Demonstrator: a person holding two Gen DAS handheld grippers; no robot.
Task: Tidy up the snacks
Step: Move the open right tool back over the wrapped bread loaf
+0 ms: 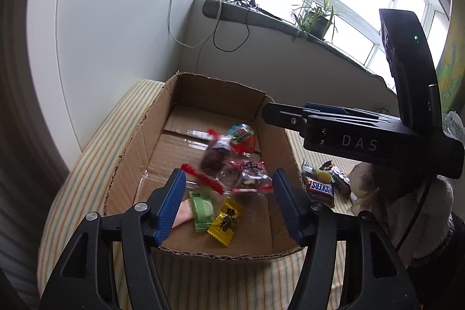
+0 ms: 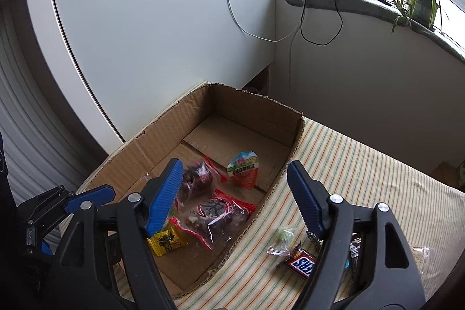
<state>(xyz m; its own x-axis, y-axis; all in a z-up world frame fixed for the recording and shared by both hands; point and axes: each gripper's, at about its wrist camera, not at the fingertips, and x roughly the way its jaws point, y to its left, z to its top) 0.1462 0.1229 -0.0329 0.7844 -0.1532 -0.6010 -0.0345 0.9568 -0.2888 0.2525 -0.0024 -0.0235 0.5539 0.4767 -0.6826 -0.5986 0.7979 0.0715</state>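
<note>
The cardboard box is sitting on the striped bench, its left wall lying close against the cabinet. Inside the box, you are seeing several wrapped snacks lying toward its near end. To the right, outside the box wall, a Snickers bar is lying on the bench beside other loose sweets. Behind the box, a windowsill is carrying a potted plant.
</note>
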